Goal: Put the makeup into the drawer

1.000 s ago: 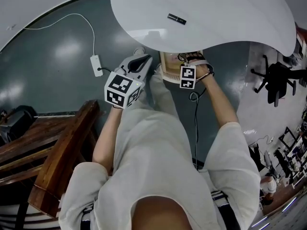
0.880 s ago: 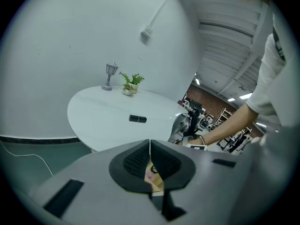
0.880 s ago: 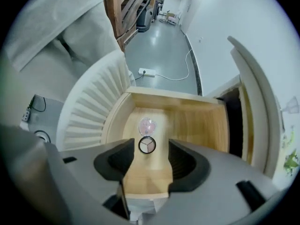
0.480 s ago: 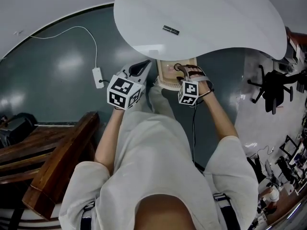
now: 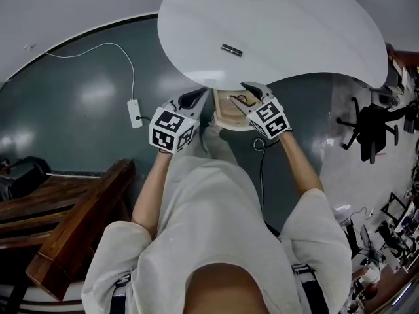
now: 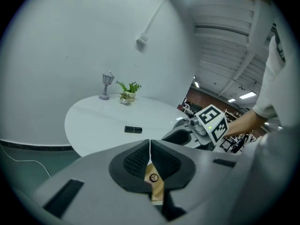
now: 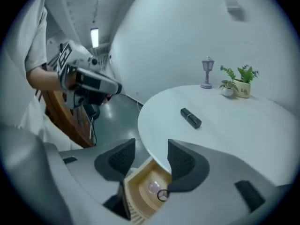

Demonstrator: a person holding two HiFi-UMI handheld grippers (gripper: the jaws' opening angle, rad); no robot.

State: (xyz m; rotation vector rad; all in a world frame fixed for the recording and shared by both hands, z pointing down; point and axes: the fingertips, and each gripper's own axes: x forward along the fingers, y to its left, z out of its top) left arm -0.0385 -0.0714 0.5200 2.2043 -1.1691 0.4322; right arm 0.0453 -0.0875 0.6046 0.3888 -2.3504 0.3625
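Change since a second ago: your right gripper (image 7: 150, 149) has come up out of the drawer (image 7: 135, 187) and rolled over, so its marker cube now faces up in the head view instead of hanging edge-on at the drawer mouth. It sits above the drawer's front edge. Your left gripper (image 6: 150, 151) has hardly shifted and stays just left of the drawer.

Tool state: right jaws are apart and closing slightly, with nothing between the pads; past them you look into the open drawer. Left jaws are pressed together, pad against pad, holding nothing.

Drawer: light wood, pulled out from under the near edge of the white table (image 5: 308, 31). A small dark ring (image 7: 162, 195) and a pale pinkish spot show on its floor; cannot tell what they are.

Makeup (image 7: 191, 117): a short black tube with a thin pale band near its middle, lying flat on its side on the bare tabletop. It is well apart from both grippers, and still not in the drawer. It lies between the near edge and the small lamp (image 7: 207, 71) and potted plant (image 7: 239, 82) at the far side.
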